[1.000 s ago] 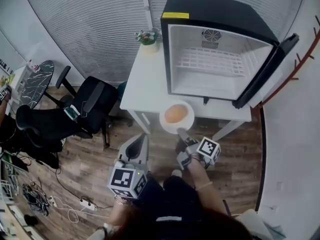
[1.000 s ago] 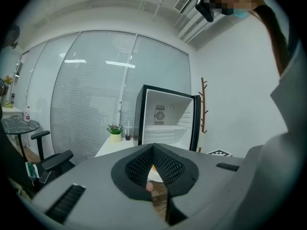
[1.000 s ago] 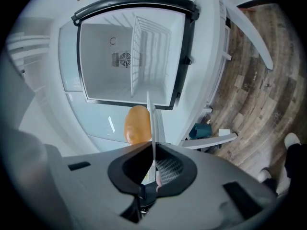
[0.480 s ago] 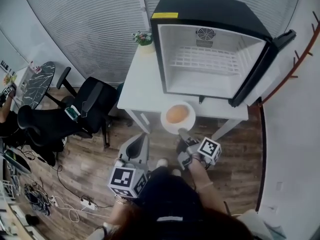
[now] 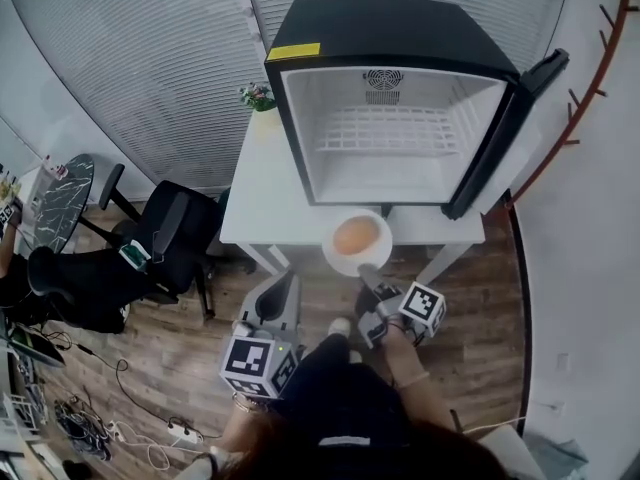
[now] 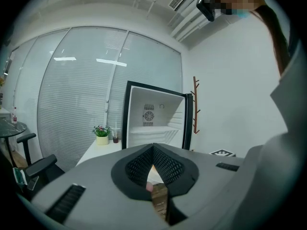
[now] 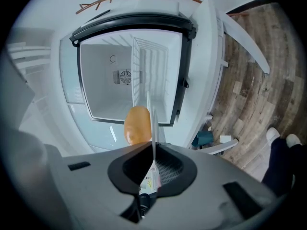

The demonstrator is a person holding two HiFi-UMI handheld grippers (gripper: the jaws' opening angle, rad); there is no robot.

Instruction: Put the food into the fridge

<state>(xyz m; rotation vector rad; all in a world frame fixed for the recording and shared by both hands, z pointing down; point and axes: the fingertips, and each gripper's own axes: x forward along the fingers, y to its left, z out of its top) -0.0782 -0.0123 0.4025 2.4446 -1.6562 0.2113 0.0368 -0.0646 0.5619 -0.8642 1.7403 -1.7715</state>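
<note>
Before fridge (image 5: pixel 390 30): R claw (image 5: pixel 366 270) clenched on plate (image 5: pixel 336 258) w/ bun (image 5: pixel 355 236); L claw (image 5: pixel 287 276) clenched, empty.

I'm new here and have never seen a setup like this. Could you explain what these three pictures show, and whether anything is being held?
No robot here: a person holds a two-jaw hand tool, a gripper, in each hand. One picture comes from a camera on the person's head, looking down; the other two from cameras riding on each gripper, looking along its jaws. A white table carries a small fridge with its door open, and a potted plant. The right gripper is clamped on the rim of a white plate carrying a bun, held up before the fridge. The left gripper has its jaws together, holding nothing.
</note>
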